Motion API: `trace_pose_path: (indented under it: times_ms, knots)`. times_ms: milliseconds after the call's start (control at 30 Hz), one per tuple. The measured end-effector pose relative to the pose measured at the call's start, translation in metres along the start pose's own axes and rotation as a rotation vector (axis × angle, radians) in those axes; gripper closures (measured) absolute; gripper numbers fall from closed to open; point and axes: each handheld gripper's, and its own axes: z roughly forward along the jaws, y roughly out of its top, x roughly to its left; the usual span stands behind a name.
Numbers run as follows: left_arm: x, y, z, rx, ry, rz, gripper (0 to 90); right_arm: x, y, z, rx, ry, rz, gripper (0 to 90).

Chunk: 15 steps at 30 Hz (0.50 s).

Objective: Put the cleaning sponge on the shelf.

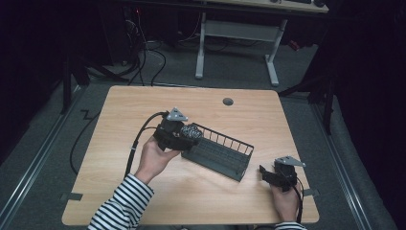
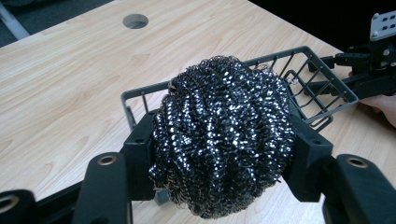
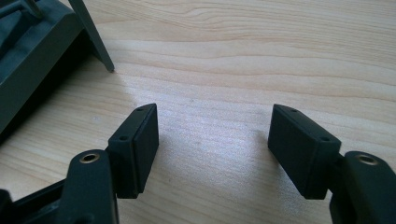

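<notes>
Steel wool (image 2: 223,137) sits closest to my left gripper's lens, a dark, glinting ball of coiled wire taking up the centre and lower middle of the left gripper view. My left gripper (image 2: 223,154) has it clamped: one black pad presses into the ball from the lower left, the other from the lower right, and the scourer bulges out above and below them. Behind the ball, toward the upper right of that frame, I see the dark grey wire basket (image 2: 327,77), its thin upright bars and rim running off to the right. The ball hangs over the basket's near end, above the wooden table (image 2: 70,84); I cannot tell whether it touches the rim.

From the high view, the left gripper (image 1: 190,134) lies just left of centre, held by a hand on a striped sleeve (image 1: 119,206) that comes up from the lower left. The steel wool (image 1: 190,131) shows as a small speckled lump at the basket's (image 1: 225,155) left end, and the basket slants down toward the right across the middle of the tabletop.

My right gripper (image 1: 262,172) rests at the lower right of the high view, just off the basket's right corner and apart from it. In the right gripper view its jaws stand wide apart over bare wood, nothing between them, with the basket's corner (image 3: 32,51) in the upper left.
</notes>
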Motion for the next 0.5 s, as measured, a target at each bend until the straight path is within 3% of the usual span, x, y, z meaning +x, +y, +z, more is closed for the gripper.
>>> trace_pose_path:
  times_ms: [500]
  knots:
    - [-0.001, 0.005, 0.038, 0.060, 0.015, 0.002, 39.7, 0.000, 0.000, 0.000, 0.000, 0.000, 0.000, 33.7]
